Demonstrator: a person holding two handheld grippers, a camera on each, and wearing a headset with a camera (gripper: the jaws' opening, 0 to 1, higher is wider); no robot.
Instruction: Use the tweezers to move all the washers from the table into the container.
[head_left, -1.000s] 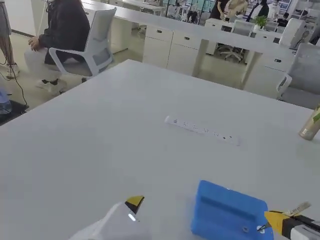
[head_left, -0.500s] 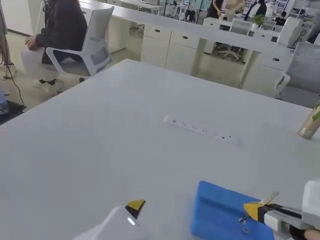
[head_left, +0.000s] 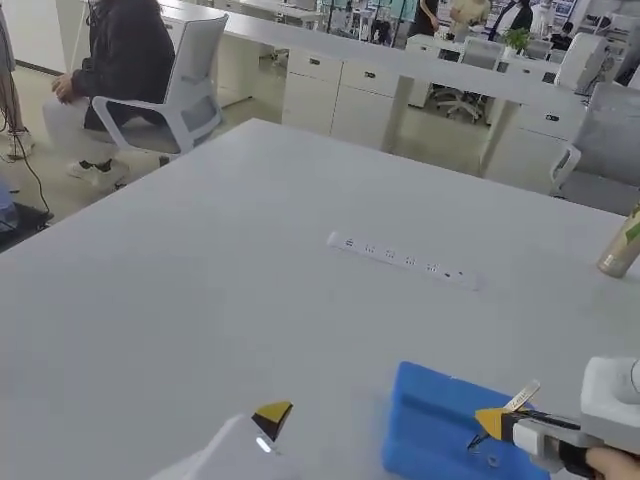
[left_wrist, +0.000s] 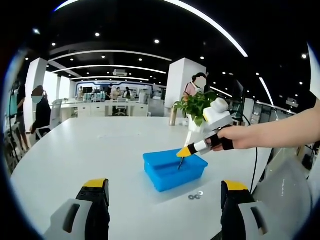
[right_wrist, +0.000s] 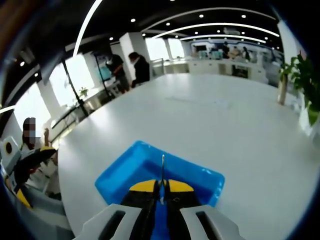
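The blue container (head_left: 440, 415) sits near the table's front edge. My right gripper (head_left: 490, 424) is shut on thin metal tweezers (right_wrist: 162, 167), whose tips point down over the container's (right_wrist: 145, 170) inside. Whether the tips hold a washer is too small to tell. A small ring (head_left: 493, 462) seems to lie on the container floor. Two washers (left_wrist: 195, 196) lie on the table just in front of the container (left_wrist: 172, 170). My left gripper (left_wrist: 165, 186) stands open and holds nothing, left of the container; its yellow tip (head_left: 270, 415) sits at the lower edge.
A white power strip (head_left: 405, 262) lies mid-table. A bottle (head_left: 622, 250) stands at the right edge, and a potted plant (left_wrist: 195, 107) beyond the container. A person sits on a chair (head_left: 175, 90) off the table's far left.
My right gripper has moved left from the container's right edge, so the tweezers now hang over its inside. The left gripper has stayed put.
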